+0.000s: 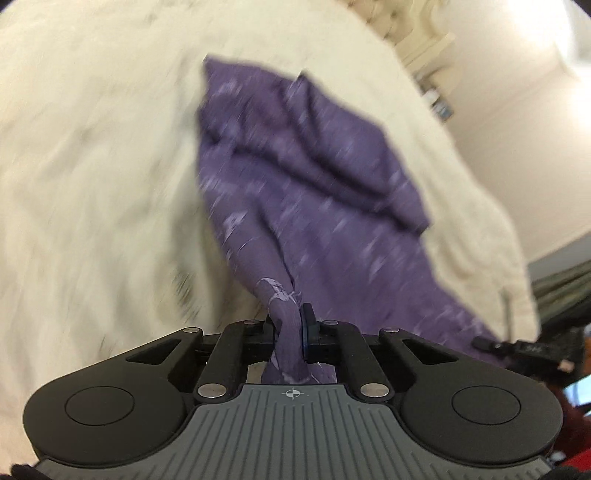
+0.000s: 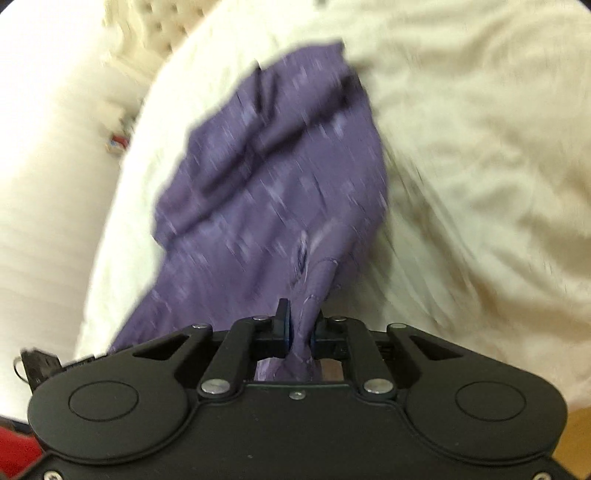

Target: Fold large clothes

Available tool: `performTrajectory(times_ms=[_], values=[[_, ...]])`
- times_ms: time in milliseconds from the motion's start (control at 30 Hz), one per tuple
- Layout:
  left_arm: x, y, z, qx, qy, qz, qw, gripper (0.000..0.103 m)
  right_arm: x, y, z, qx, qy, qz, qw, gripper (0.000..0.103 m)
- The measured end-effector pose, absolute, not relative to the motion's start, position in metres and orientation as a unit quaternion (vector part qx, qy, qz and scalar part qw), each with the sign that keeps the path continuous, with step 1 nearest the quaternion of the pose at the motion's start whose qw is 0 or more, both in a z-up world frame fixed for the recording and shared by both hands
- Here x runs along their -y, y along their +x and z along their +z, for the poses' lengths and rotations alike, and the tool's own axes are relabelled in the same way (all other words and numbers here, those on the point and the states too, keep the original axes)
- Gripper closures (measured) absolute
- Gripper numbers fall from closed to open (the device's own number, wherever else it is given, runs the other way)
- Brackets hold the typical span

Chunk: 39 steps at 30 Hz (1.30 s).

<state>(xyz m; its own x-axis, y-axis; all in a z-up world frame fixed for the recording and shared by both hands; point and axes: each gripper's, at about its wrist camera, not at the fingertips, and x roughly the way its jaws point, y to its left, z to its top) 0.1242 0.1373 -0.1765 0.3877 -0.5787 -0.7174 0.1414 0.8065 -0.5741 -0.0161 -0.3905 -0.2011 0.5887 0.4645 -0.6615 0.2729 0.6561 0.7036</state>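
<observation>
A purple patterned garment (image 1: pixel 295 177) lies stretched over a cream bedcover (image 1: pixel 92 166). My left gripper (image 1: pixel 290 317) is shut on a bunched edge of the garment, which runs away from the fingers up the bed. In the right wrist view the same purple garment (image 2: pixel 273 177) runs from my right gripper (image 2: pixel 301 325), which is shut on another bunched edge of it. Both views are blurred by motion. The far end of the garment rests crumpled on the bedcover (image 2: pixel 461 147).
A tufted cream headboard (image 1: pixel 402 22) and a white wall (image 1: pixel 517 129) stand beyond the bed. The other gripper's black body (image 1: pixel 517 347) shows at the right edge of the left wrist view. A small red and white item (image 2: pixel 118 142) lies beside the bed.
</observation>
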Motion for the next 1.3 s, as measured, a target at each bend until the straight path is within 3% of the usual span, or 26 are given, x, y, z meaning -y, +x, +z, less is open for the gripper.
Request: performTrajectory(times_ms=[433, 667, 1033, 1233, 1300], values=[[-0.143, 0.240, -0.122, -0.399, -0.333, -0.221, 0.825, 0.093, 0.416, 0.094, -0.134, -0.286, 0.474, 0.012, 0.833, 0.086], [-0.127, 0.299, -0.131, -0.394, -0.342, -0.189, 0.832, 0.092, 0.419, 0.179, -0.128, -0.294, 0.432, 0.009, 0.852, 0.086], [-0.111, 0.371, -0.159, -0.439, -0.308, -0.122, 0.835, 0.090, 0.440, 0.274, -0.170, -0.360, 0.417, -0.005, 0.835, 0.086], [-0.114, 0.395, -0.186, -0.468, -0.330, -0.091, 0.815, 0.085, 0.440, 0.307, -0.196, -0.394, 0.408, -0.002, 0.824, 0.079], [-0.118, 0.400, -0.192, -0.467, -0.351, -0.092, 0.807, 0.076, 0.439, 0.314, -0.202, -0.402, 0.402, -0.004, 0.823, 0.077]])
